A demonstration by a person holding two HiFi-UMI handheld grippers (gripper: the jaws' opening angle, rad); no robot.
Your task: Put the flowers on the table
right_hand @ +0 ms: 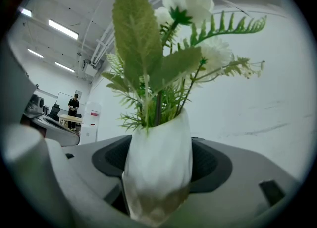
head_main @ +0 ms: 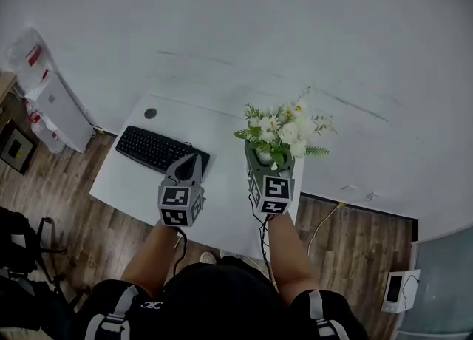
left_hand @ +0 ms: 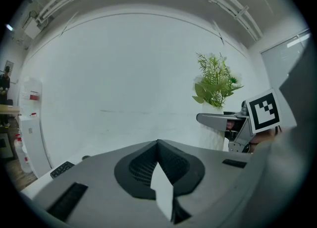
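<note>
A white faceted vase [right_hand: 158,167] of white flowers with green leaves [right_hand: 163,58] stands upright between my right gripper's jaws, which are shut on its body. In the head view the flowers [head_main: 284,131] and the right gripper [head_main: 270,160] hang over the right end of the white table [head_main: 133,179]; whether the vase touches it is hidden. My left gripper [head_main: 189,162] is shut and empty, hovering over the table beside the keyboard. From the left gripper view, its jaws meet at a point [left_hand: 158,145], and the flowers [left_hand: 215,81] and the right gripper [left_hand: 223,120] show to the right.
A black keyboard [head_main: 155,148] lies on the table's left half, with a round grommet [head_main: 151,113] behind it. A white cabinet [head_main: 59,113] stands to the left, a dark chair [head_main: 22,257] on the wood floor, a white device [head_main: 399,290] at the lower right. White wall behind.
</note>
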